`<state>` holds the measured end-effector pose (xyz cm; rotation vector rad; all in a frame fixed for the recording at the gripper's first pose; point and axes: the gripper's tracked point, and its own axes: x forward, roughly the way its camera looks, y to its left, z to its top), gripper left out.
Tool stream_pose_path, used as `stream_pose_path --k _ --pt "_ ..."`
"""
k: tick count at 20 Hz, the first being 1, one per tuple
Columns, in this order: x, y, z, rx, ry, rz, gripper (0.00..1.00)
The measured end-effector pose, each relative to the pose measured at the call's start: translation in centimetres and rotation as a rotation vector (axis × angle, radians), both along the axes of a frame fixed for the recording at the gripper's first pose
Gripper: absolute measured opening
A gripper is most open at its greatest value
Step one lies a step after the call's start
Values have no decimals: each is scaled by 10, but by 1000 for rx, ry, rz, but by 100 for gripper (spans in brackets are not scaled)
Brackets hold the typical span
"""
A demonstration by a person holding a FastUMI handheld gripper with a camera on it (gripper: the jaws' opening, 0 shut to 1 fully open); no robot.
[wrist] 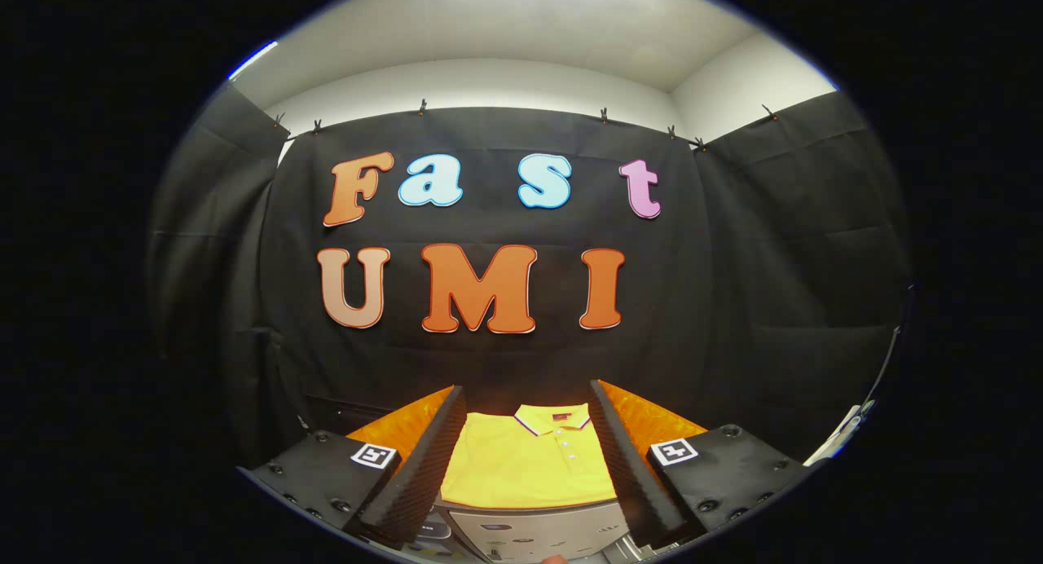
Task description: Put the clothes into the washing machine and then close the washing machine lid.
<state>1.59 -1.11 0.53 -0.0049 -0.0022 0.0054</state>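
A folded yellow polo shirt (pixel 525 458) with a dark-trimmed collar lies flat on top of the washing machine (pixel 538 531), whose pale front panel shows just below it. My gripper (pixel 525 466) is open, its two fingers standing wide apart on either side of the shirt. The fingers (pixel 424 466) hover over the shirt's edges and do not press on it.
Black cloth walls close the booth behind and to both sides. A white object (pixel 847 429) shows at the far right. A bit of a person's hand (pixel 556 559) shows below the machine's front panel.
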Motion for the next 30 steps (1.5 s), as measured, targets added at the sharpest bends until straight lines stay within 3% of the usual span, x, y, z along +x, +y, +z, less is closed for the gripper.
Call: stream_pose_path --k 9,19,30 --pt "89 -40 -33 -13 87 33 98" --pt "208 -82 -143 -9 344 34 98" --pt "260 -99 -242 47 631 9 98"
